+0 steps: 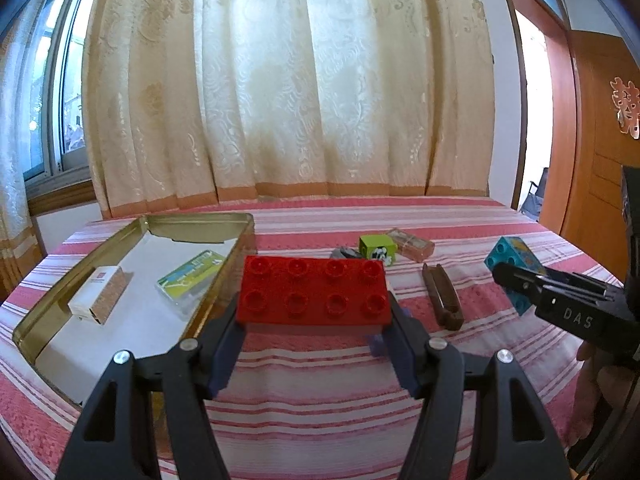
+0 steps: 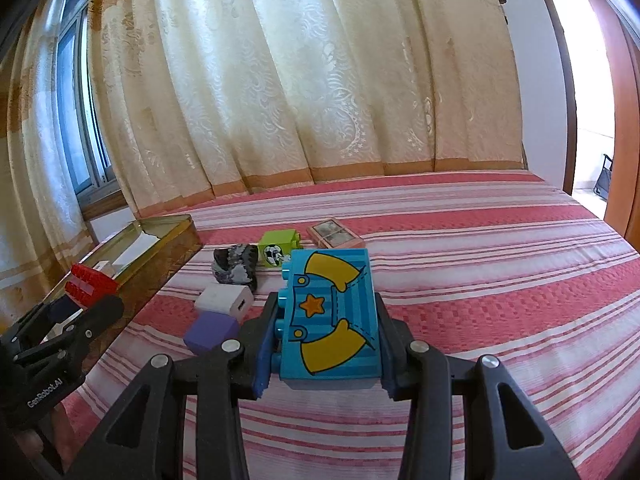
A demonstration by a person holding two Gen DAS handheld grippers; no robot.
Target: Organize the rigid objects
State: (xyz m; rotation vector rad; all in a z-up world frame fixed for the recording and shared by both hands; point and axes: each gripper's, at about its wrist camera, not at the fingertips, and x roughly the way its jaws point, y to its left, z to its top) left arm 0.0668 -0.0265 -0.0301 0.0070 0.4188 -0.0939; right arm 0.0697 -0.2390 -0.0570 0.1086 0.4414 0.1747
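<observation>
1. Striped pink-and-white bedspread [image 2: 480, 240] serves as the work surface; cream curtains hang behind, window at 9 o'clock.
2. Left gripper [image 1: 314, 320] pinches the red brick [image 1: 314, 292] by its short ends, studs up, lifted off the cloth.
3. Right gripper [image 2: 326, 336] pinches the blue brick [image 2: 332, 316], printed face up, studs toward 9 o'clock, also off the cloth.
4. Gold tin [image 1: 36, 320] sits open at 9 o'clock of the red brick; a white box [image 1: 98, 300] and a green card pack [image 1: 192, 280] lie inside.
5. Judged step: carry the red brick over the tin's near wall and set it in the bare floor between the box and the pack. Keep it level, clear the rim first, then lower before letting go.
6. In the way: the tin's rim just beside the left pad; the card pack crowds the near corner.
7. Loose around: brown clip [image 1: 442, 298] at 3 o'clock, green block [image 2: 278, 250], pink case [image 2: 334, 234], grey stone [image 2: 236, 268], white charger [image 2: 226, 300], purple cube [image 2: 212, 332].
8. Right gripper stays well apart, no clash likely.
</observation>
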